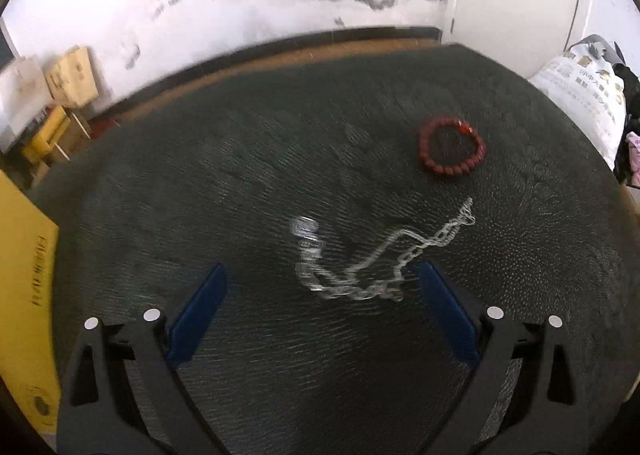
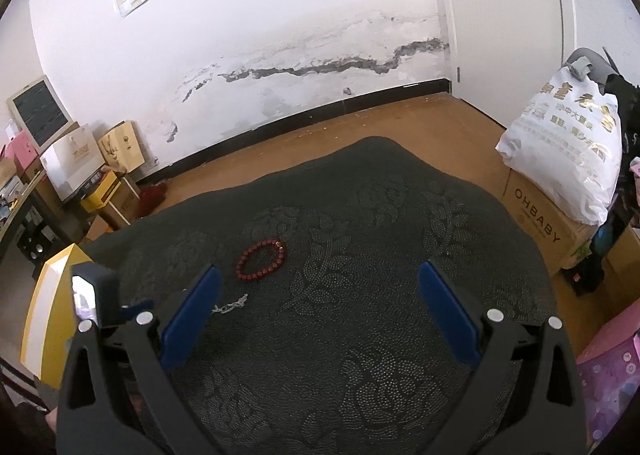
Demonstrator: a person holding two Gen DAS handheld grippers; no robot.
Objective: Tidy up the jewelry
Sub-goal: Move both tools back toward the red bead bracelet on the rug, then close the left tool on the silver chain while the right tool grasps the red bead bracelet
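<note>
red bead bracelet (image 1: 452, 145) lies beyond silver chain (image 1: 376, 259) on dark cloth (image 1: 200, 183).

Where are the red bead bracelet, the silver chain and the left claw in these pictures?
red bead bracelet (image 1: 452, 151), left wrist view, on the beads at the ring's near left edge.
silver chain (image 1: 416, 245), left wrist view, on links midway along its length.
left claw (image 1: 322, 279), left wrist view, midway between its blue fingertips.
</note>
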